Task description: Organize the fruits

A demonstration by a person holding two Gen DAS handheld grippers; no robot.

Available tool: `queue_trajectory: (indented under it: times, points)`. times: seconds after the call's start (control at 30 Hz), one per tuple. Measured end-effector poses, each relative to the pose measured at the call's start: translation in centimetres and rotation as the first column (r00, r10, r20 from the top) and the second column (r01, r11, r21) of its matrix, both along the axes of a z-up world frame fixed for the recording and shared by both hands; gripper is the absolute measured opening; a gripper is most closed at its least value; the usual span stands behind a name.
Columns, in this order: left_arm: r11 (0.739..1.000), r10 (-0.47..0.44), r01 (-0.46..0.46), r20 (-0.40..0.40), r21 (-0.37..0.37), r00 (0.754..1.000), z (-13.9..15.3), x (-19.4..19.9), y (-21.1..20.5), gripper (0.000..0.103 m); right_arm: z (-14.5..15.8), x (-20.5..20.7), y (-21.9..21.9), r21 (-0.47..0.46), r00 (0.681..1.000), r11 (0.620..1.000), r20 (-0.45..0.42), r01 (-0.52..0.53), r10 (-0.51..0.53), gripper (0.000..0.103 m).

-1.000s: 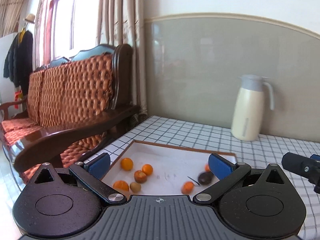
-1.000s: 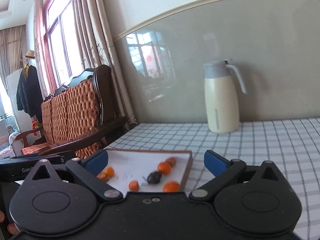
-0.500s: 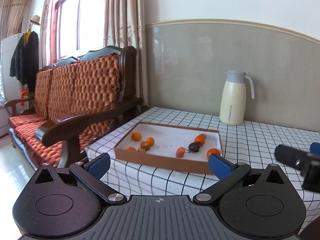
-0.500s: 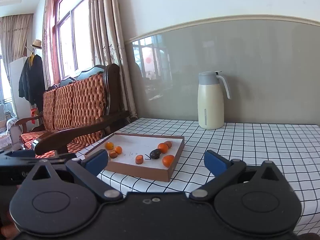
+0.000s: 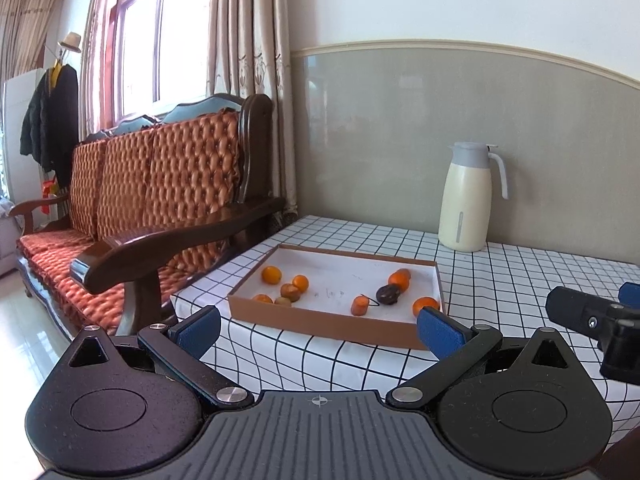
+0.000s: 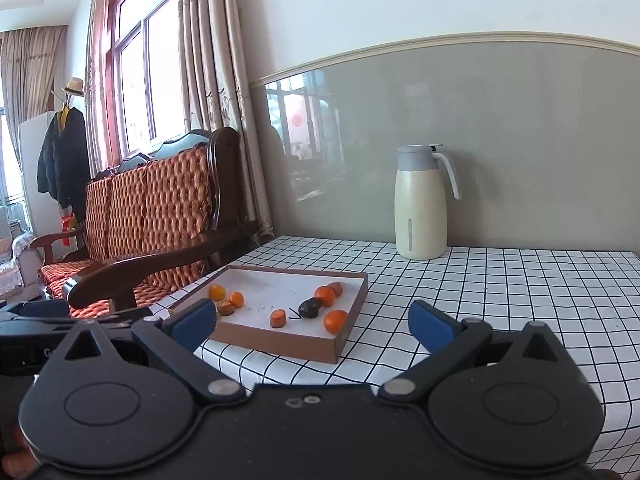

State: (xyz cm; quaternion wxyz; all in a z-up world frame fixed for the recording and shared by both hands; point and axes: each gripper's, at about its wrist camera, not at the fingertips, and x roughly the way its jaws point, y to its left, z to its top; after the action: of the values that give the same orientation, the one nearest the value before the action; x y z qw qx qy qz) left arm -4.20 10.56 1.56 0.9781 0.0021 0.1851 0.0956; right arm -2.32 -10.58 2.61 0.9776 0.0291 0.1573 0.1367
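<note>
Box: shallow brown cardboard box [image 5: 320, 322] with a white floor, sitting on the checked tablecloth [image 5: 520, 280] near the table's left front corner. Long axis runs left to right in the left wrist view; in the right wrist view [image 6: 280, 346] it looks angled, near corner toward the camera.

Fruit count: nine pieces as far as I can tell, all inside the box. Left bunch of five: three orange ones [image 5: 271, 274] plus two brownish ones [image 5: 290, 292]. Right bunch of four: two round orange ones [image 5: 425, 305], one stubby orange piece [image 5: 359, 305], and one dark fruit [image 5: 387, 294] with a thin stem poking left. There may be another piece tucked behind the far orange one, can't say for sure.

Left tongs: [image 5: 318, 326] wide open, nothing between the blue fingers, held level and aimed at the box's front wall from off the table edge.

Right tongs: [image 6: 312, 322] also spread wide and empty, level, pointed at the box's near right corner. In the left view its black body [image 5: 588, 318] pokes in from the right, over the cloth.

Other stuff: one cream jug [image 6: 420, 208] with a grey lid at the back by the wall, well away from the box; wooden sofa [image 5: 160, 208] with orange cushions to the left.
</note>
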Motion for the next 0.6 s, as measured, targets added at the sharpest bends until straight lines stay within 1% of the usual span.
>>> queue_trajectory:
  times: [0.13, 0.3, 0.6]
  points:
    - [1.000, -0.002, 0.002, -0.006, 0.001, 1.000, -0.13, 0.20, -0.12, 0.103, -0.07, 0.00, -0.19, 0.017, 1.000, 1.000, -0.008, 0.007, -0.006, 0.097]
    - [1.000, -0.008, 0.008, -0.007, 0.019, 1.000, -0.19, 0.36, -0.36, 0.103, -0.06, 0.02, -0.01, 0.014, 1.000, 1.000, -0.009, 0.011, -0.011, 0.097]
    - [1.000, -0.018, 0.018, -0.011, 0.006, 1.000, -0.19, 0.45, -0.25, 0.103, -0.22, 0.22, 0.30, -0.002, 1.000, 1.000, -0.017, 0.008, -0.008, 0.097]
